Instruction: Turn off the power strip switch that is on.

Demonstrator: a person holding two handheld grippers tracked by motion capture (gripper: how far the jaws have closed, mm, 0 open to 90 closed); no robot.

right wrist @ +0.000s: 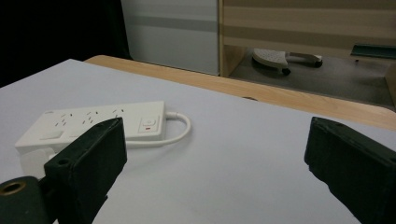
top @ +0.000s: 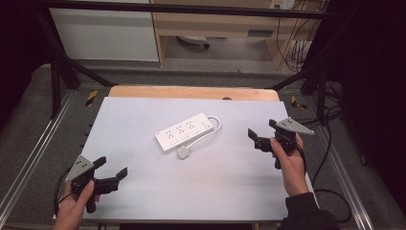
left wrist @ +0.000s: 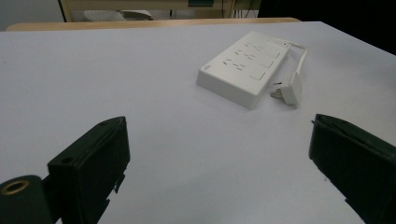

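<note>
The white power strip point(top: 186, 132) lies mid-table, well apart from both grippers. The left gripper point(top: 114, 173) sits at seven o'clock, the right gripper point(top: 261, 133) at three, jaws wide, empty.

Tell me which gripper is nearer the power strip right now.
Right. The right gripper sits just off the power strip on its cable end, jaws open. The left gripper is farther back by the table's near left corner, also open.

Lab: black frame point(top: 62, 62), cabling point(top: 292, 48).
</note>
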